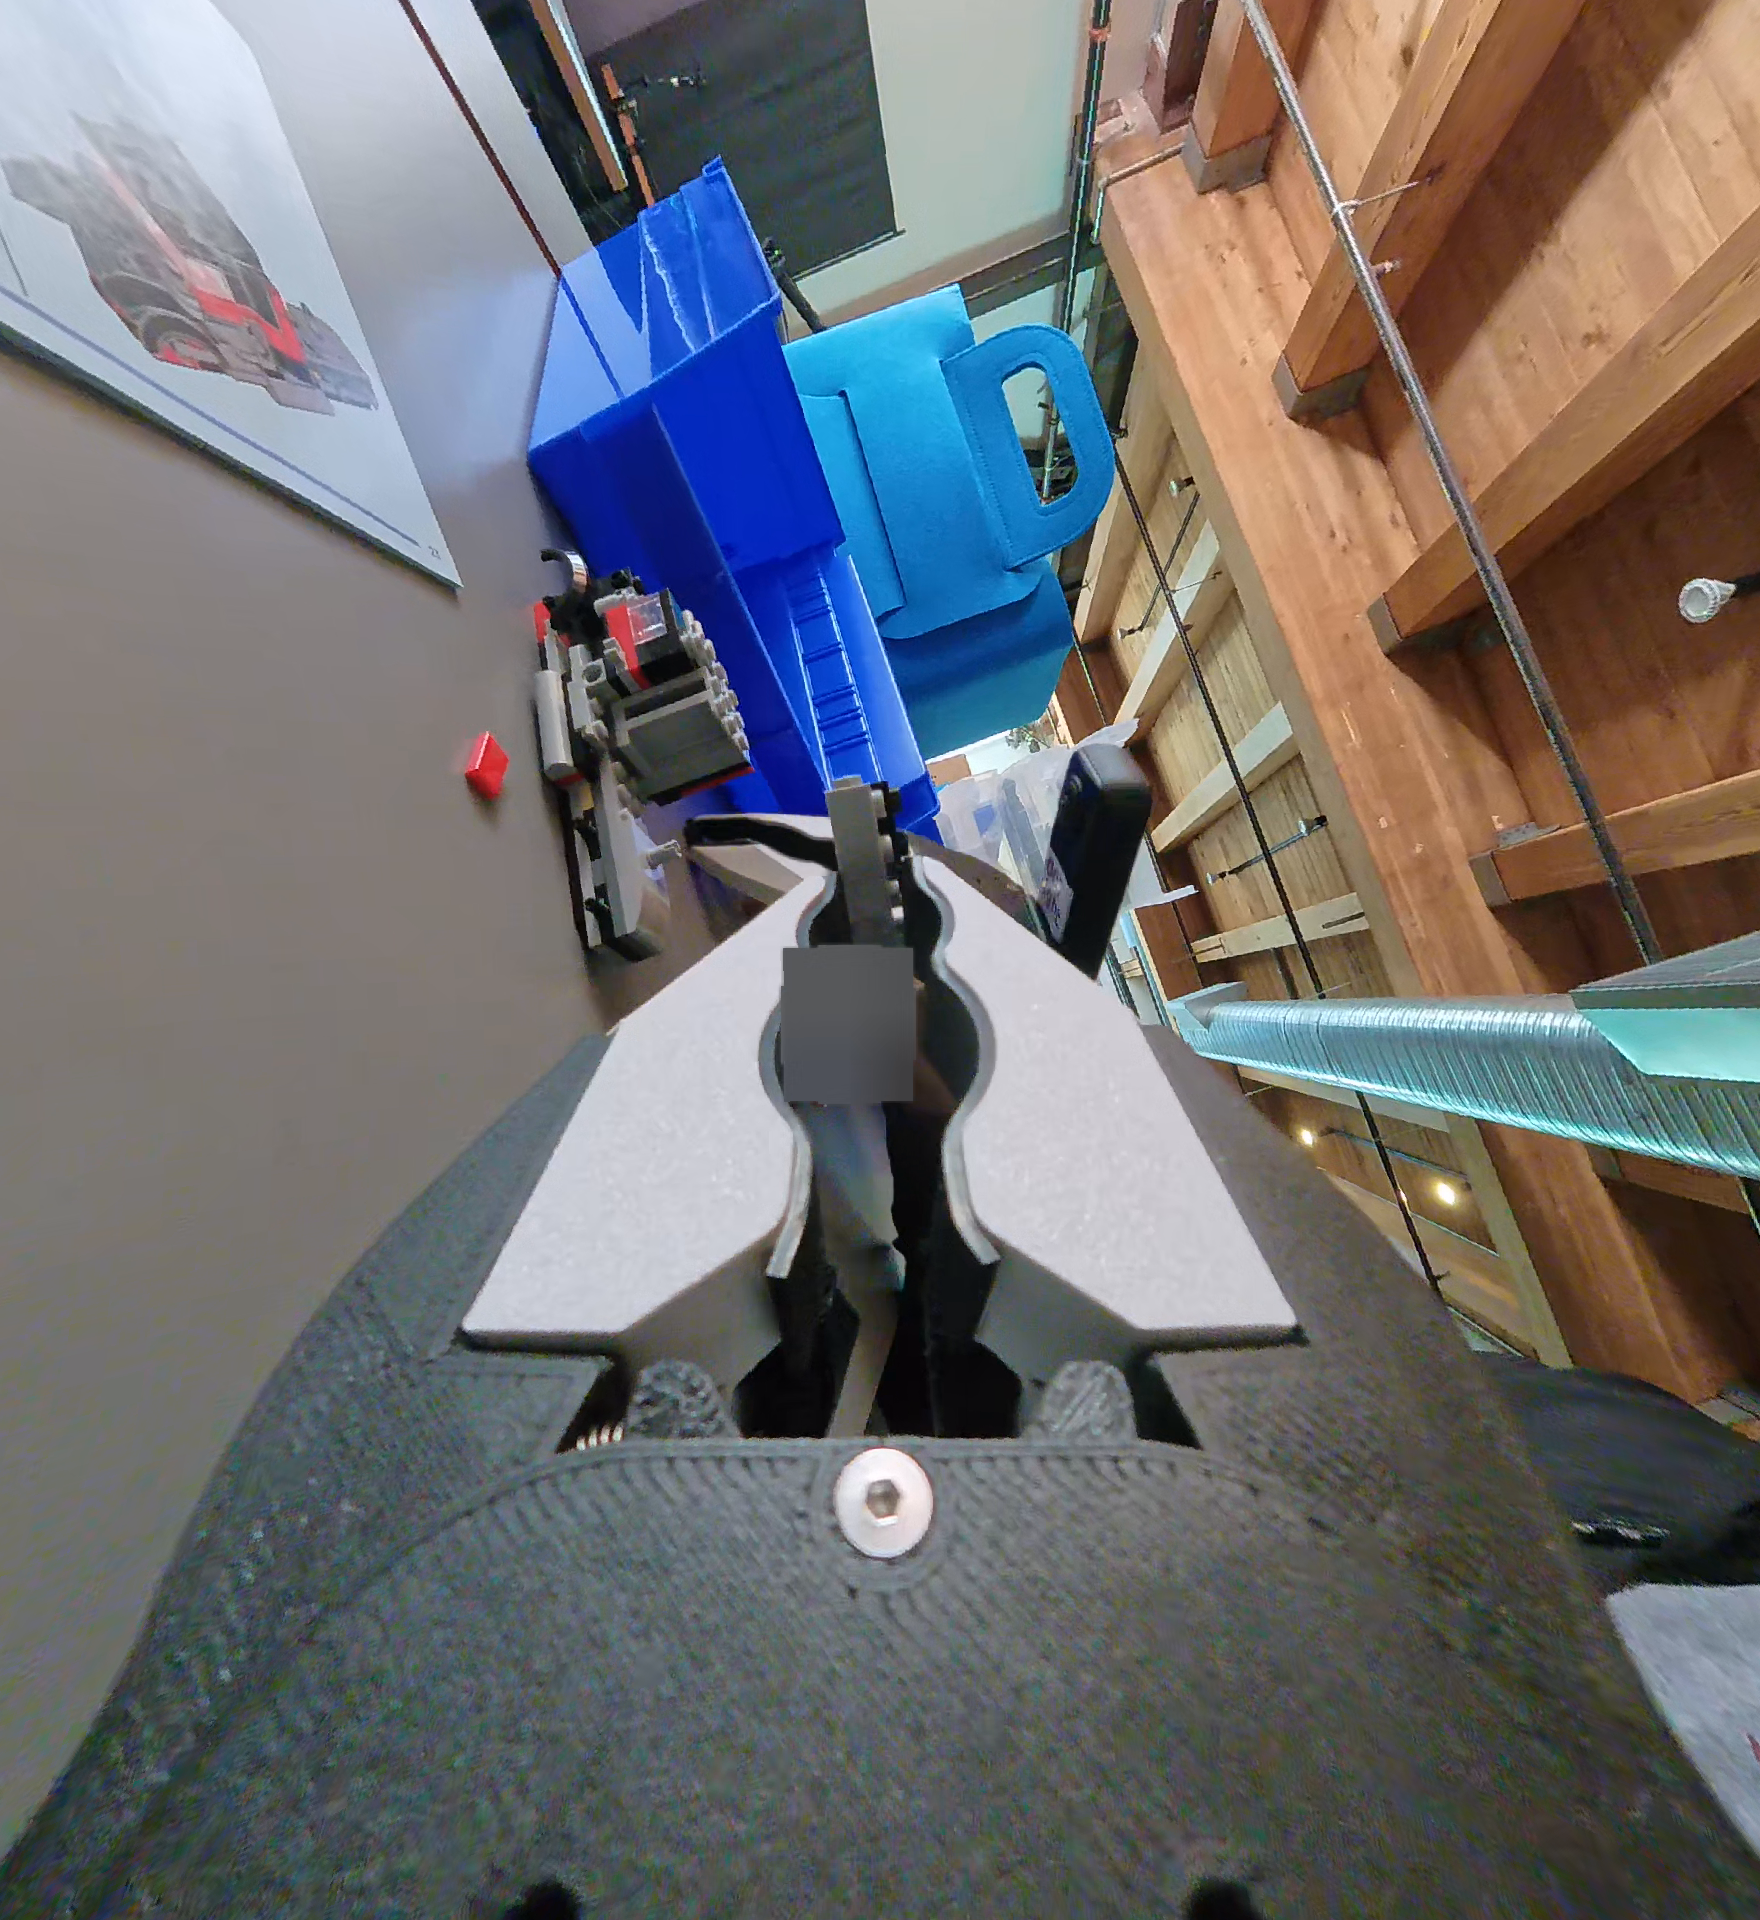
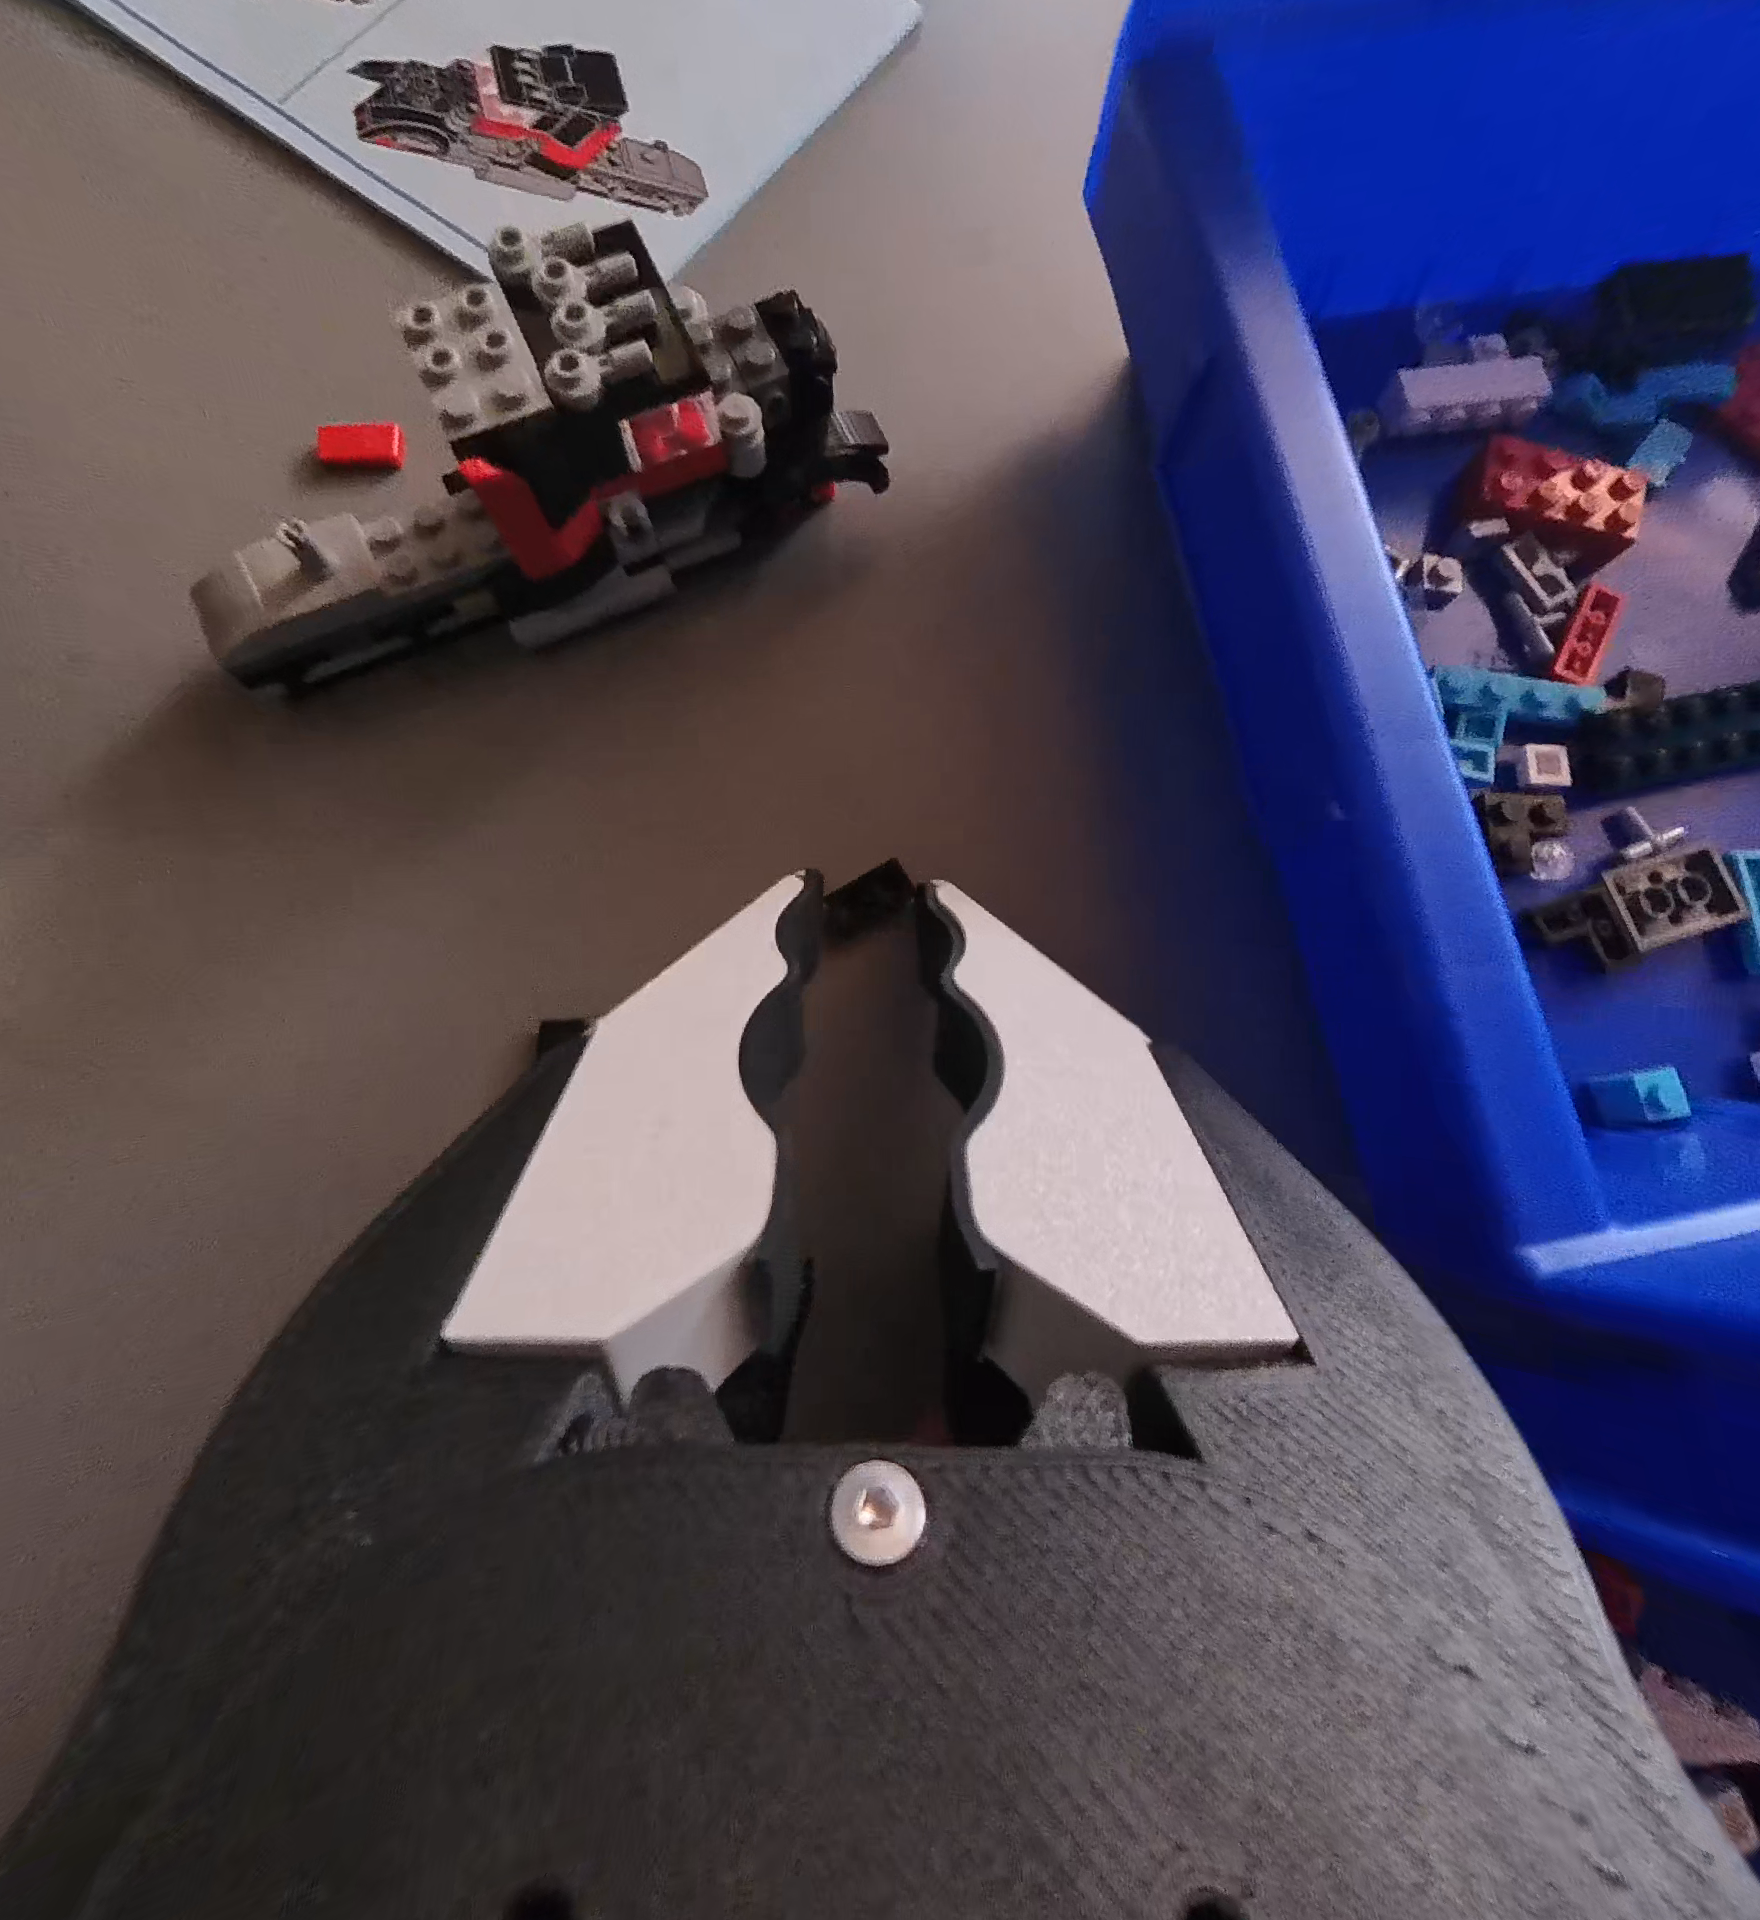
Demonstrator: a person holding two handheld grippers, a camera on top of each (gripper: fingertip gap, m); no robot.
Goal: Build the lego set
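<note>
The half-built lego model (image 2: 543, 468), grey, black and red, lies on the brown table; it also shows in the left wrist view (image 1: 637, 717). A loose red tile (image 2: 362, 445) lies just left of it, and shows in the left wrist view (image 1: 486, 764) too. My left gripper (image 1: 863, 868) is shut on a grey and black lego piece (image 1: 860, 842), held in the air with the view rolled sideways. My right gripper (image 2: 868, 891) is shut on a small black lego piece (image 2: 871, 894), above the table in front of the model.
A blue bin (image 2: 1323, 623) with several loose bricks stands right of the model; it shows in the left wrist view (image 1: 689, 416) beside a light blue felt bag (image 1: 959, 468). The instruction sheet (image 2: 502, 104) lies behind the model. The table (image 2: 232, 935) is bare around the right gripper. About 20 cm separates my left fingertips from my right. My left gripper's tips are some 9 cm from the loose red tile (image 2: 362, 445). The left camera catches it too, in the left wrist view (image 1: 494, 763).
</note>
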